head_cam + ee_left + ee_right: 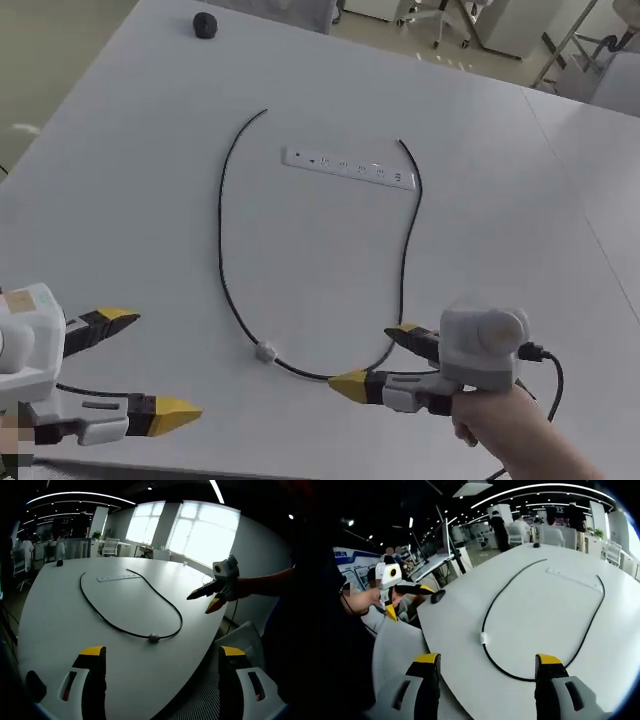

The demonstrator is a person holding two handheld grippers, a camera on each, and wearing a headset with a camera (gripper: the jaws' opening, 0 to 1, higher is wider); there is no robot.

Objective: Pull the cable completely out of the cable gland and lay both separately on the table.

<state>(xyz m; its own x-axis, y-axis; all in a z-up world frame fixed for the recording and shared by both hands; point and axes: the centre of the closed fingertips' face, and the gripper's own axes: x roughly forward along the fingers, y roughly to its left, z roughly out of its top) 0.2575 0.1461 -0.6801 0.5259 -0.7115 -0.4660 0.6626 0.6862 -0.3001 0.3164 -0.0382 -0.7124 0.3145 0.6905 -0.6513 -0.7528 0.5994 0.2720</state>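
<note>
A long black cable (pixel 222 250) lies in a U-shaped loop on the white table (pixel 110 180). A small pale cable gland (pixel 265 351) sits on it near the bottom of the loop. My left gripper (pixel 150 365) hovers open at the near left edge, well left of the gland. My right gripper (pixel 372 358) is open just right of the loop's bottom, one tip close to the cable. In the left gripper view the gland (pixel 153 638) lies ahead between the jaws, as the gland (pixel 483 639) does in the right gripper view. Both grippers are empty.
A white power strip (pixel 348 167) lies inside the top of the loop, where the cable's right end meets it. A small black object (pixel 206 24) rests at the table's far edge. Office chairs and desks stand beyond the table.
</note>
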